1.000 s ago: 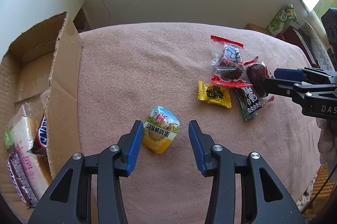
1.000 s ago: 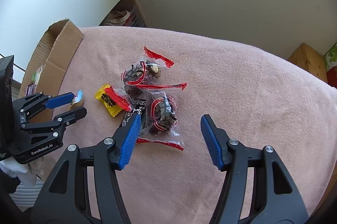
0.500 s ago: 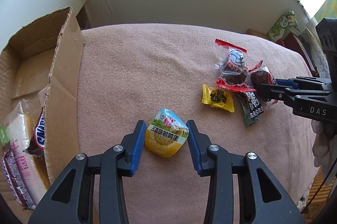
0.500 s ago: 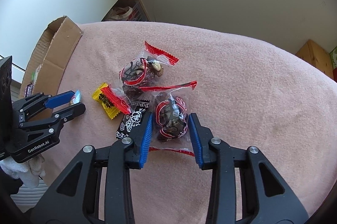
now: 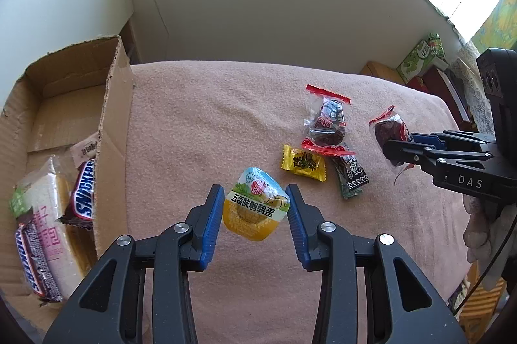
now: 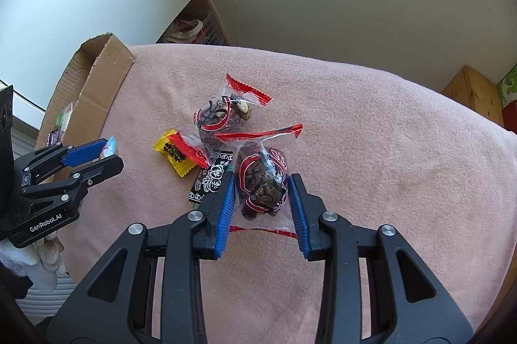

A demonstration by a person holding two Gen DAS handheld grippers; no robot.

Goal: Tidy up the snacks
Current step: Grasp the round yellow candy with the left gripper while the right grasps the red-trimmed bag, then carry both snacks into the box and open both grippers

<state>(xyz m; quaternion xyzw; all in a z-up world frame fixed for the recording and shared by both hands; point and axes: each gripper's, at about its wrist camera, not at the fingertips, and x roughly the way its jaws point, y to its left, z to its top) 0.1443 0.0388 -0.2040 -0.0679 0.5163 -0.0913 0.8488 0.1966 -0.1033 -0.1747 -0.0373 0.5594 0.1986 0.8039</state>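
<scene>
My left gripper (image 5: 255, 211) is shut on a yellow quail-egg cup (image 5: 255, 210) and holds it above the pink blanket (image 5: 210, 124), just right of the cardboard box (image 5: 113, 124). My right gripper (image 6: 261, 198) is shut on a clear red-trimmed date packet (image 6: 261, 179), lifted off the blanket; it also shows in the left wrist view (image 5: 389, 130). On the blanket lie another date packet (image 5: 326, 121), a yellow candy (image 5: 303, 163) and a black-green candy (image 5: 350, 174).
The box holds Snickers bars (image 5: 84, 192) and a bread pack (image 5: 48, 221). The blanket's right edge drops off near a wooden cabinet (image 6: 475, 92) and a green carton (image 5: 420, 56). A wall stands behind.
Both grippers closed on their snacks and lifted them: the left on the quail-egg cup, the right on the date packet, which left the pile.
</scene>
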